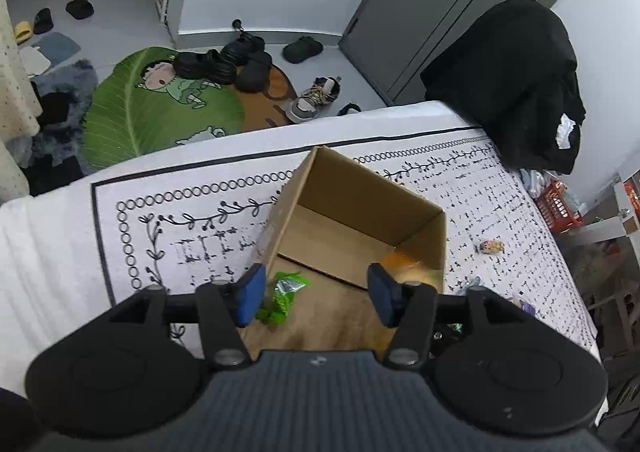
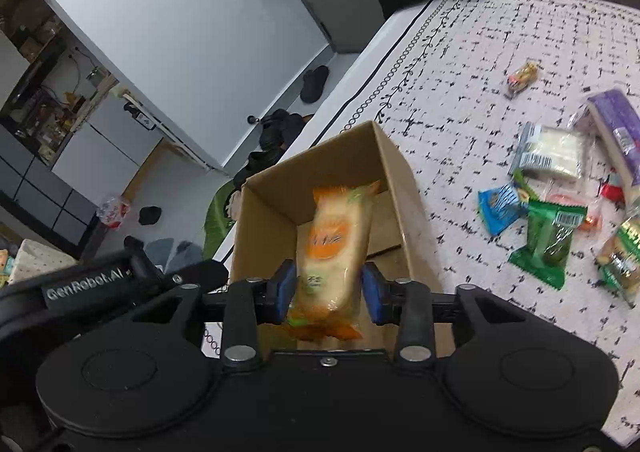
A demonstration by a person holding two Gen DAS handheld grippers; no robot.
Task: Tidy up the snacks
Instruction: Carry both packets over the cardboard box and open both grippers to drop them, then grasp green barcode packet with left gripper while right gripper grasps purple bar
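An open cardboard box [image 1: 360, 187] stands on the patterned mat. My left gripper [image 1: 316, 296] hangs open above its near side, with nothing between the blue pads. A green snack packet [image 1: 286, 290] lies on the box floor below the left pad. An orange blur by the box's right wall is the orange snack packet [image 1: 404, 266]. In the right wrist view my right gripper [image 2: 328, 288] is shut on that orange packet [image 2: 336, 236], held upright over the box [image 2: 396, 179].
Loose snacks lie on the mat right of the box: a green packet [image 2: 548, 240], a blue one [image 2: 498, 207], a white one [image 2: 552, 151], a purple pack [image 2: 616, 127] and a small wrapped snack [image 2: 522, 77]. Shoes and a green rug [image 1: 132, 119] cover the floor beyond the mat's edge.
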